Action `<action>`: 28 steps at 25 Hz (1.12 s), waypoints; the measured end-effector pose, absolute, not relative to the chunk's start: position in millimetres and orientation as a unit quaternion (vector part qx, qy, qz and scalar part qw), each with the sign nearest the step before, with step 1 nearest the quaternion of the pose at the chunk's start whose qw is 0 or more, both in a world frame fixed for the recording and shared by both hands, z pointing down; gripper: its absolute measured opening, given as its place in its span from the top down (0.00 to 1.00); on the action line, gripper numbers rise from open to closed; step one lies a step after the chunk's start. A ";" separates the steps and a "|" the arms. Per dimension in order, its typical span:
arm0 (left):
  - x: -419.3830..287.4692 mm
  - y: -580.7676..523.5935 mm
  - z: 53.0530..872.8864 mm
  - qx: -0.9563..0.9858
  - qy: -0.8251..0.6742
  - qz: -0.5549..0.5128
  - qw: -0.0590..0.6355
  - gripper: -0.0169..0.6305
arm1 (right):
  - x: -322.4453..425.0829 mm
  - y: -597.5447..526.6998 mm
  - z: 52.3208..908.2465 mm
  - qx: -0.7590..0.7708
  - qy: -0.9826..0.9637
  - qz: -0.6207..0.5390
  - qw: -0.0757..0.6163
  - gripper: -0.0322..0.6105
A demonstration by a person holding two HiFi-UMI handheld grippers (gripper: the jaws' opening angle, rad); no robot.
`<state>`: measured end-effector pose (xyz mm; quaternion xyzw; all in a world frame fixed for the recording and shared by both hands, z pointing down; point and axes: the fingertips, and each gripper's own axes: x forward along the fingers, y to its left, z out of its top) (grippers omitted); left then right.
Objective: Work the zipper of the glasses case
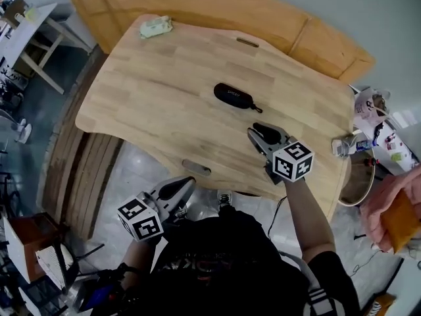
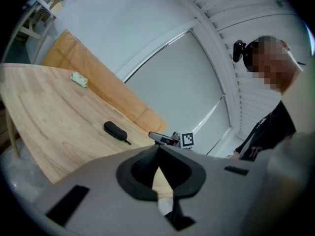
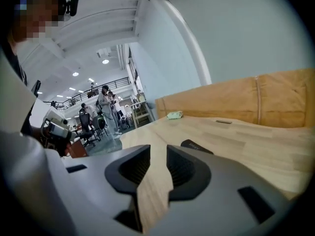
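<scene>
Left gripper [image 1: 189, 181], short of the wooden table's [image 1: 151, 97] near edge: jaws pressed together, empty. Right gripper [image 1: 255, 133], over the table: jaws slightly parted, nothing between. Beyond it, black glasses case [image 1: 233, 97] lies mid-table.

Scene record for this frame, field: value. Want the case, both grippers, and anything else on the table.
table: light wood
glasses case: black, lying flat mid-table, looks closed, nothing touching it
left gripper: jaws together, empty, by the near table edge, away from the case
right gripper: jaws slightly apart, nothing between them, over the table just short of the case
zipper pull: sticks out at the case end nearest the right gripper
other: small pale green object at the far corner
</scene>
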<state>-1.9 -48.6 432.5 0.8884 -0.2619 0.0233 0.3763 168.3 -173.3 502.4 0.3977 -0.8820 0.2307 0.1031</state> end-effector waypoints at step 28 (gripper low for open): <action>-8.7 -35.8 450.5 0.805 -0.415 0.016 0.423 0.96 | 164.6 -338.9 681.2 0.219 -0.836 0.165 0.475 0.39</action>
